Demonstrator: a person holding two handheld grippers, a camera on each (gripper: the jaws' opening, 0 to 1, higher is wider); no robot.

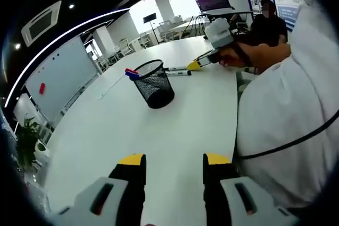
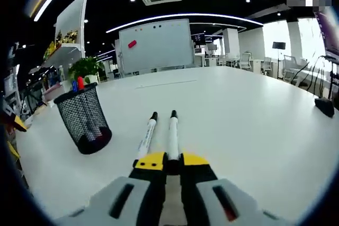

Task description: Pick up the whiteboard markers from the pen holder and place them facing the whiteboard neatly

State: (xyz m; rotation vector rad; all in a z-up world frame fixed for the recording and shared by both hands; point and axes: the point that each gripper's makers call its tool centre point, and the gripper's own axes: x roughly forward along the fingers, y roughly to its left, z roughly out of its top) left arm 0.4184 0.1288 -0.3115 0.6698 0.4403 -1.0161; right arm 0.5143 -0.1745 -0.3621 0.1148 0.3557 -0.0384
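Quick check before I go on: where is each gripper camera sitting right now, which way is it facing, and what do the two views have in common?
Left gripper view: low over the white table, looking across at the mesh pen holder and the right gripper; its own open fingers and a white sleeve show.
Right gripper view: just above the table, facing the whiteboard; its fingers sit at two markers.
Shared: table, pen holder, whiteboard, markers.

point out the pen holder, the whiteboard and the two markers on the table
pen holder (image 2: 85,117), right gripper view, mesh wall
whiteboard (image 2: 156,43), right gripper view, white face
two markers (image 2: 172,136), right gripper view, right marker's barrel
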